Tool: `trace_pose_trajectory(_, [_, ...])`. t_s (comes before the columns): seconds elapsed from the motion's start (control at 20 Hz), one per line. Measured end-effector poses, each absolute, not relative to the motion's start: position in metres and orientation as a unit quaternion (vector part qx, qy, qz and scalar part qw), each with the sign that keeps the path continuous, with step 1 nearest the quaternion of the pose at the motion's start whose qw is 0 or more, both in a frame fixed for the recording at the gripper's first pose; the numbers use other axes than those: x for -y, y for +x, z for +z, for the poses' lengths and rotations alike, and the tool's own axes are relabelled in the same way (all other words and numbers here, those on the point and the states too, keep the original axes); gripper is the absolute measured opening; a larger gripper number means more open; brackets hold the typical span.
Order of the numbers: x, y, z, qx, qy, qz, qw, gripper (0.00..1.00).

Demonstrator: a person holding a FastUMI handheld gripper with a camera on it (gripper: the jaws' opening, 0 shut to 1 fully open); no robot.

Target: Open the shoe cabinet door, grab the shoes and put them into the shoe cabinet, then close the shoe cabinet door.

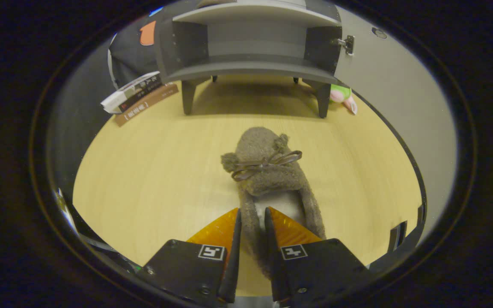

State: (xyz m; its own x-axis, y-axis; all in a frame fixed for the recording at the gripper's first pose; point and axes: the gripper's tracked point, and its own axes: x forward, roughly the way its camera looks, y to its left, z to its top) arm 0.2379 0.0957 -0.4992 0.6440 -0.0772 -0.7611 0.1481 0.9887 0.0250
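A brown fuzzy shoe with a ribbon bow and two pompoms points toward the cabinet, over the wooden tabletop. My gripper is shut on the shoe: both orange fingers press on the left side wall of its opening, one outside and one inside. Beyond the shoe stands the grey shoe cabinet on short legs, with its inner shelves exposed. Its door is swung open to the right, with a hinge showing at the cabinet's right edge.
A stack of books leans left of the cabinet. A green and pink soft toy lies by the cabinet's right front leg. Bare wood stretches between the shoe and the cabinet.
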Motion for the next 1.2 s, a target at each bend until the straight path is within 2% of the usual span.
trace_pose_trajectory(0.15, [-0.095,0.24,-0.498,-0.416,0.081,-0.091,0.901,0.25])
trace_pose_trajectory(0.25, [-0.099,0.245,-0.498,-0.409,0.074,-0.081,0.906,0.15])
trace_pose_trajectory(0.3, [-0.104,0.247,-0.496,-0.406,0.074,-0.065,0.909,0.07])
trace_pose_trajectory(0.35, [-0.105,0.249,-0.493,-0.404,0.074,-0.058,0.91,0.05])
trace_pose_trajectory(0.7, [-0.087,0.25,-0.417,-0.364,0.096,-0.042,0.925,0.04])
trace_pose_trajectory(1.2, [-0.104,0.265,-0.23,-0.24,-0.023,-0.01,0.971,0.04])
